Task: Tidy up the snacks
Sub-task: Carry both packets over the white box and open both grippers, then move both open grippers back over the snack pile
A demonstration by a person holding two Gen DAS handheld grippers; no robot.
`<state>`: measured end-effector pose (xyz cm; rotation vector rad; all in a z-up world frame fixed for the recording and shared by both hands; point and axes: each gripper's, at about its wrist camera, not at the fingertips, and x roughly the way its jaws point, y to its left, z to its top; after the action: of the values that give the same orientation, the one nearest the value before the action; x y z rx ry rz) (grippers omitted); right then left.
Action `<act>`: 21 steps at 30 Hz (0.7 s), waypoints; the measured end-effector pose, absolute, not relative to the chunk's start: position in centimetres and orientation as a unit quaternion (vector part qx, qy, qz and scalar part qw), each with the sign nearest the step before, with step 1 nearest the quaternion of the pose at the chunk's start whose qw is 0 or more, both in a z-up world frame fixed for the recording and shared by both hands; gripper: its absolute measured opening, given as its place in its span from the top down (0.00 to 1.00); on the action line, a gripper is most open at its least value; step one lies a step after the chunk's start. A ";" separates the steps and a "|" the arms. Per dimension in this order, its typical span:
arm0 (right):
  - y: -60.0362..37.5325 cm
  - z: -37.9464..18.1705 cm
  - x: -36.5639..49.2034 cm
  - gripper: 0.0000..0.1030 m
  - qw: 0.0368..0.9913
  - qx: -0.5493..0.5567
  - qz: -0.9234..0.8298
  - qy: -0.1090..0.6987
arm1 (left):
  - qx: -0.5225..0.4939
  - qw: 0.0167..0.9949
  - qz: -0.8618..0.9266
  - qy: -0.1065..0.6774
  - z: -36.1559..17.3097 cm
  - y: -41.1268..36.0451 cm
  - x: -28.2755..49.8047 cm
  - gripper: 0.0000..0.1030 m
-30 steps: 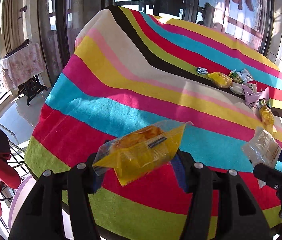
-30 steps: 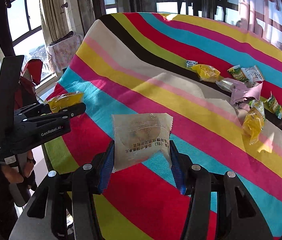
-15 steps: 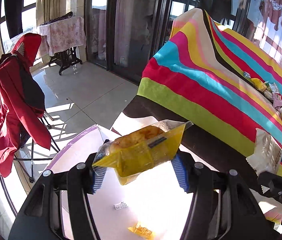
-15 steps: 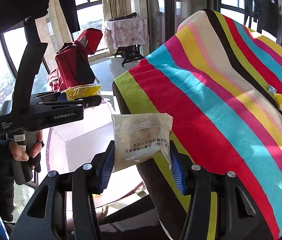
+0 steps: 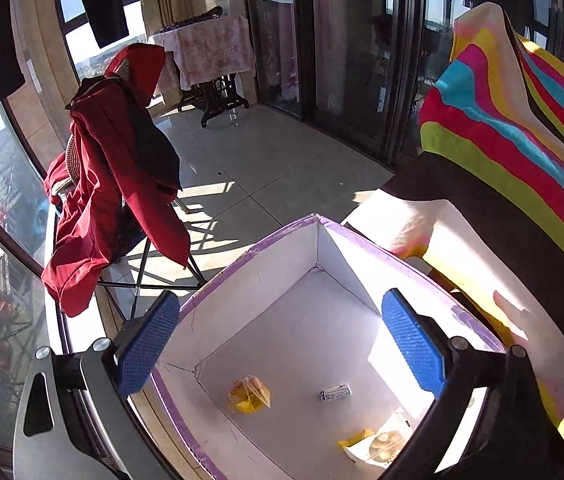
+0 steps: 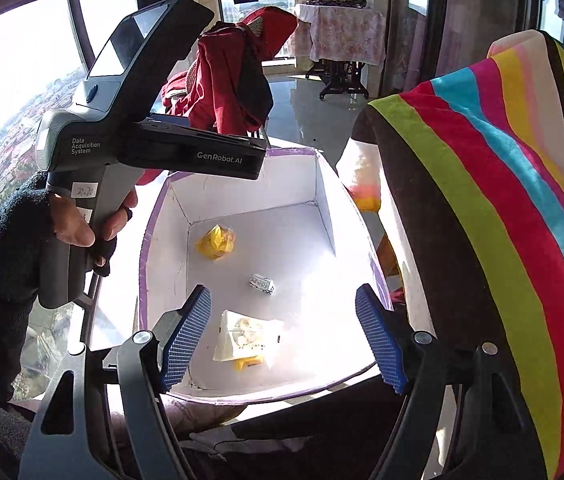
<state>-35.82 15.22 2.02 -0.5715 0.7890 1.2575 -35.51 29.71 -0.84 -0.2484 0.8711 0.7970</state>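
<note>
A white box with purple rim stands on the floor beside the striped table. Inside lie a yellow snack bag, a small silver packet and a clear white pastry packet lying over another yellow packet. My left gripper is open and empty above the box. My right gripper is open and empty above the box's near side. The left gripper's body shows in the right wrist view.
The table with its striped cloth stands to the right of the box. A red jacket hangs on a folding chair to the left. A small draped table stands by the windows.
Both grippers swung from the table to above the box and opened. The yellow bag and the white pastry packet dropped into the box.
</note>
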 end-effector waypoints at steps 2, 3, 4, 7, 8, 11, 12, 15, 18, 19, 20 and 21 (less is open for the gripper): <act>13.4 2.8 -34.8 0.29 0.720 -0.240 0.550 0.349 | -0.090 0.823 0.379 0.414 -0.3 28.9 -34.0 0.02; 12.4 3.2 -34.3 0.27 0.730 -0.231 0.544 0.344 | -0.079 0.825 0.373 0.418 -0.2 28.3 -33.2 0.02; 11.4 3.7 -33.9 0.24 0.740 -0.221 0.538 0.337 | -0.068 0.829 0.362 0.422 0.0 27.4 -32.2 0.02; 7.7 5.2 -32.7 0.16 0.773 -0.202 0.513 0.314 | -0.040 0.853 0.308 0.420 0.8 24.1 -29.5 0.02; 6.7 5.6 -32.2 0.16 0.780 -0.202 0.504 0.312 | -0.032 0.863 0.286 0.415 1.1 22.6 -28.4 0.02; 3.3 6.8 -31.7 0.16 0.815 -0.214 0.457 0.286 | -0.016 0.902 0.211 0.377 3.5 18.4 -25.4 0.02; 2.1 7.1 -31.4 0.15 0.825 -0.215 0.439 0.282 | -0.012 0.913 0.183 0.365 4.4 16.9 -24.2 0.02; -1.7 7.7 -29.5 0.15 0.857 -0.199 0.382 0.284 | -0.011 0.933 0.095 0.347 6.2 12.5 -20.1 0.02; -6.3 7.9 -26.8 0.15 0.884 -0.164 0.323 0.297 | -0.019 0.938 0.026 0.346 6.5 8.2 -15.3 0.02; -7.7 7.8 -25.7 0.15 0.891 -0.152 0.304 0.301 | -0.026 0.934 0.007 0.356 6.1 6.8 -13.6 0.02; -8.9 7.7 -24.6 0.15 0.897 -0.143 0.286 0.305 | -0.032 0.929 -0.009 0.369 5.6 5.8 -11.9 0.02; -10.1 7.7 -23.6 0.15 0.902 -0.136 0.269 0.308 | -0.039 0.923 -0.022 0.382 5.3 4.7 -10.0 0.02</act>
<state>-23.58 -10.11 7.67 -0.2802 0.6372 0.5568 -10.00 4.74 5.32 -0.0798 0.7848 -0.0458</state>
